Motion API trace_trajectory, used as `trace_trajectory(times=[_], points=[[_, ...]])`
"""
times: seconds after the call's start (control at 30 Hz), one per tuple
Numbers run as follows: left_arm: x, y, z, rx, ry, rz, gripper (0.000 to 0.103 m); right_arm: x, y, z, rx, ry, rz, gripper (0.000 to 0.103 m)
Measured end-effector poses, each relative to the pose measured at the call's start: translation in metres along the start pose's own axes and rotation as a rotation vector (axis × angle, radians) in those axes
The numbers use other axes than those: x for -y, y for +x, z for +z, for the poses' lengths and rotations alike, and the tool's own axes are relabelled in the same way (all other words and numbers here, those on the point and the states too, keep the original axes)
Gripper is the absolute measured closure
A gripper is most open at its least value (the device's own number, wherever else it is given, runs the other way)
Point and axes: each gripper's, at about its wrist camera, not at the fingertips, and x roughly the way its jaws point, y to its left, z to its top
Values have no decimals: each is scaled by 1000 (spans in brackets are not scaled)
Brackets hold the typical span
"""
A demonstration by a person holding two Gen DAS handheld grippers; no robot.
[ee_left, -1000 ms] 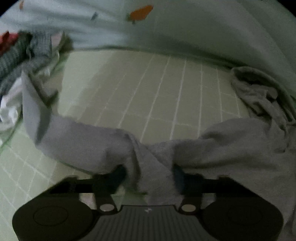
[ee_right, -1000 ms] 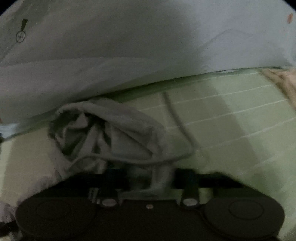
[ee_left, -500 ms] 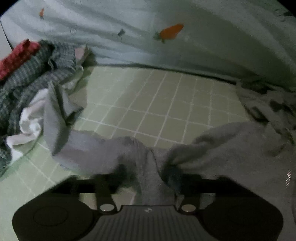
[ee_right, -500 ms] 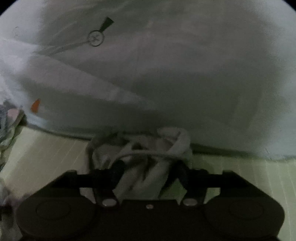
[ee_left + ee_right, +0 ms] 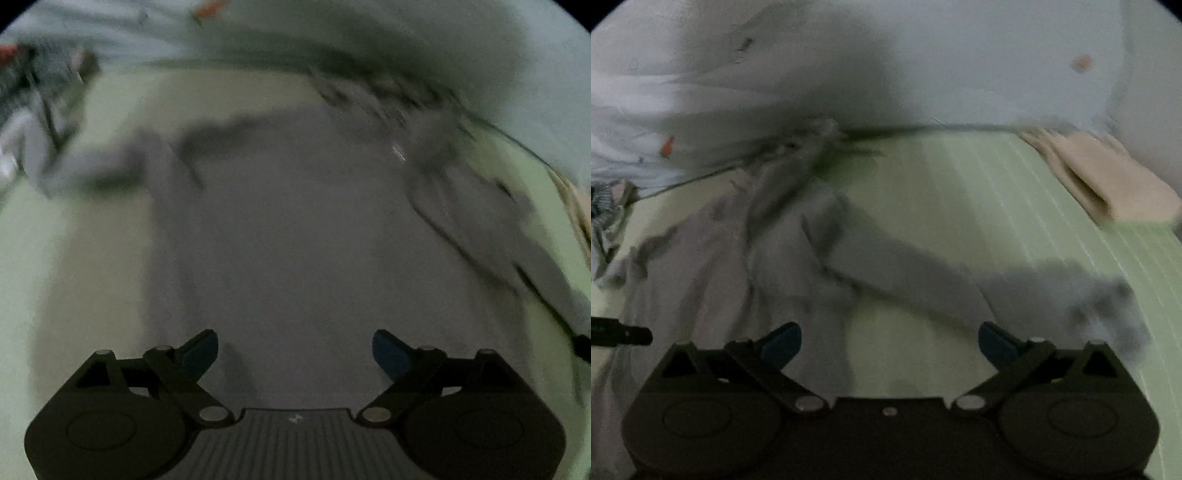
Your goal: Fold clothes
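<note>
A grey long-sleeved garment (image 5: 295, 229) lies spread on the green checked mat (image 5: 66, 266), blurred by motion. My left gripper (image 5: 295, 350) hovers over its body, jaws opening wide, nothing pinched between the blue pads. In the right wrist view the same grey garment (image 5: 746, 266) lies at the left, one sleeve (image 5: 923, 273) stretching right across the mat (image 5: 960, 206). My right gripper (image 5: 890, 343) hangs above the sleeve and bare mat, jaws opening wide, pads touching nothing.
A pale blue quilt (image 5: 406, 33) with small carrot prints bounds the far side of the mat. A heap of checked and red clothes (image 5: 33, 85) sits far left. A folded beige cloth (image 5: 1100, 177) lies far right. The other gripper's tip (image 5: 620, 334) shows at left.
Both grippers let go of the grey cloth they were pinching and their jaws spread wide. Both pulled back, and the garment now lies flat on the mat.
</note>
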Motion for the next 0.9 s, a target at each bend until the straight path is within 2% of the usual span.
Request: trace_trajectory(times=[0.07,0.13,0.27,0.4,0.47,0.63,0.8,0.9], points=[[13,-2,-23,-44,7,-34,12,12,-9,-15,-19,59,-23,0],[21,-4,-42,-65,28,-28,12,22,-17,-24,-36,94,-24,0],[32,-1,-62,-58,48,15,7,34,-33,-35,-26,33,-61,0],[41,3,-57,-40,21,32,6,53,-42,-41,-12,14,-100,0],[43,10,-52,-45,23,37,0,65,-41,-41,-17,19,-110,0],[59,21,-47,-57,110,119,0,91,-24,-35,-21,71,-121,0],[65,30,-31,-55,126,121,0,78,4,-30,6,-133,-169,2],[67,33,-27,-51,127,123,0,71,16,-30,6,-194,-173,12]])
